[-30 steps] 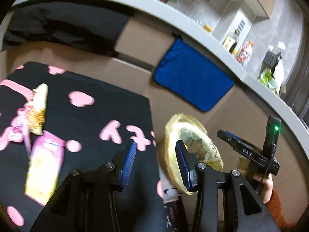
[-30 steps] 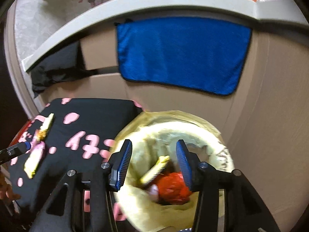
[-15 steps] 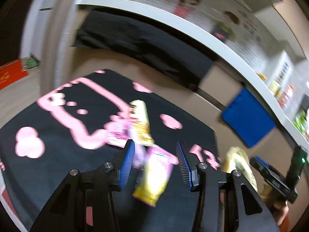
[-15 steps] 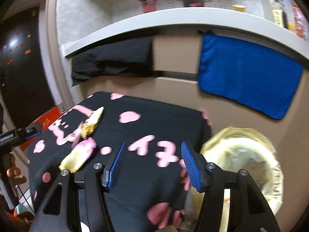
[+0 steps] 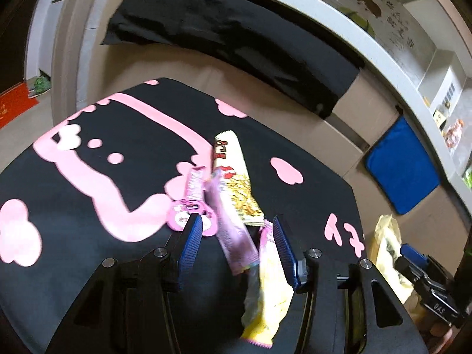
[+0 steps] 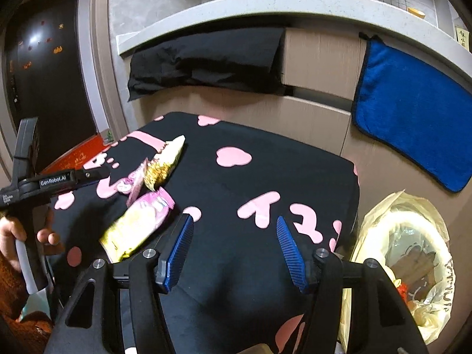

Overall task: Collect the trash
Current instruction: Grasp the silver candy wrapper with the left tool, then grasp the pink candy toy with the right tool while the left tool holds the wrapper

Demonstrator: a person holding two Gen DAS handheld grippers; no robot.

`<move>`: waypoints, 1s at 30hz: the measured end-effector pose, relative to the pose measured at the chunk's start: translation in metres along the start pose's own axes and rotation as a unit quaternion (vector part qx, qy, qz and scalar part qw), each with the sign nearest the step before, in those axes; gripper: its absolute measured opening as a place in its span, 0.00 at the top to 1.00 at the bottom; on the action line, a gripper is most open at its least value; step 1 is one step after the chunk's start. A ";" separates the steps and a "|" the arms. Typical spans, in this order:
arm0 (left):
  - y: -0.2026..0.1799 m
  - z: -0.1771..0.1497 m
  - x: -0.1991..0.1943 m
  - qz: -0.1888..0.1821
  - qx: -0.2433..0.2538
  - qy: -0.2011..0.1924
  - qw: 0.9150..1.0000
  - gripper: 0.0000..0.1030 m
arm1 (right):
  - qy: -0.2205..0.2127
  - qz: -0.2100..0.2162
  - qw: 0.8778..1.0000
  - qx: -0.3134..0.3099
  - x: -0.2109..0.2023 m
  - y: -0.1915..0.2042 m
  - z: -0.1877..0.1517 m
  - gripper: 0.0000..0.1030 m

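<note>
Wrappers in a loose cluster on a black cloth [image 5: 88,265] with pink shapes, which covers the table. 3 main pieces show: a cream snack bag [image 5: 234,180] lying farthest from the hands, a purple wrapper [image 5: 233,242] overlapping its near end, and a yellow-and-pink pouch [image 5: 271,289] nearest. A round pink sticker-like piece [image 5: 188,216] lies just beside the purple wrapper.

Left gripper [image 5: 236,247]: fingers parted about halfway, hovering over the purple wrapper and the pouch, both of which appear between the blue pads; no pad presses on either. In the right wrist view this gripper [image 6: 97,174] sits at the cloth's left side, held by a hand [image 6: 17,233].

Right gripper [image 6: 236,244]: fingers spread wide, nothing between them, above a bare stretch of cloth with the pouch [image 6: 138,221] just to its left.

Trash bag [image 6: 407,253], pale yellow and open-mouthed, stands off the cloth's right edge, with scraps already inside. Cloth between the cluster and that edge lies unobstructed. Behind the table, a blue towel [image 6: 413,112] and a black cloth [image 6: 206,59] hang from a curved counter [image 6: 265,3].
</note>
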State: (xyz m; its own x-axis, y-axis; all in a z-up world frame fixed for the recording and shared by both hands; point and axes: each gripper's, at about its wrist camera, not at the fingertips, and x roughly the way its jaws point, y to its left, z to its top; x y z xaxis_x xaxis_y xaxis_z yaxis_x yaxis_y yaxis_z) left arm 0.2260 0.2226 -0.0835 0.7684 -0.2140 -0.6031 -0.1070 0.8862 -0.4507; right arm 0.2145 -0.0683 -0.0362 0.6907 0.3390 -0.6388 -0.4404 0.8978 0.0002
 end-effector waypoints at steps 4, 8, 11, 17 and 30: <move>-0.011 0.000 0.027 0.040 0.017 0.025 0.999 0.58 | 0.016 0.009 1.000 0.025 0.008 -0.009 -0.006 0.46; -0.009 -0.001 0.046 0.048 0.011 0.046 0.998 0.58 | 0.024 0.018 0.999 0.040 0.011 -0.014 -0.009 0.46; -0.002 -0.005 0.052 0.040 0.001 0.057 0.998 0.89 | 0.026 0.020 0.999 0.034 0.014 -0.009 -0.008 0.46; 0.023 -0.008 -0.005 0.003 -0.021 0.002 1.000 0.96 | 0.032 0.044 0.999 0.000 0.031 0.026 0.001 0.46; 0.121 -0.021 -0.092 0.055 -0.139 -0.105 0.983 0.96 | 0.071 0.160 0.976 -0.129 0.104 0.160 0.036 0.46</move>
State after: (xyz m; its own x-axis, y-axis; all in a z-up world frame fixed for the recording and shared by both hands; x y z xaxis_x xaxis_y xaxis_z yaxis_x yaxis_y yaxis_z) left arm 0.1295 0.3412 -0.0964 0.8532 -0.0079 -0.5216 -0.3423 0.7461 -0.5711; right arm 0.2369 0.1206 -0.0751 0.4161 0.5323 -0.7372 -0.7627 0.6457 0.0358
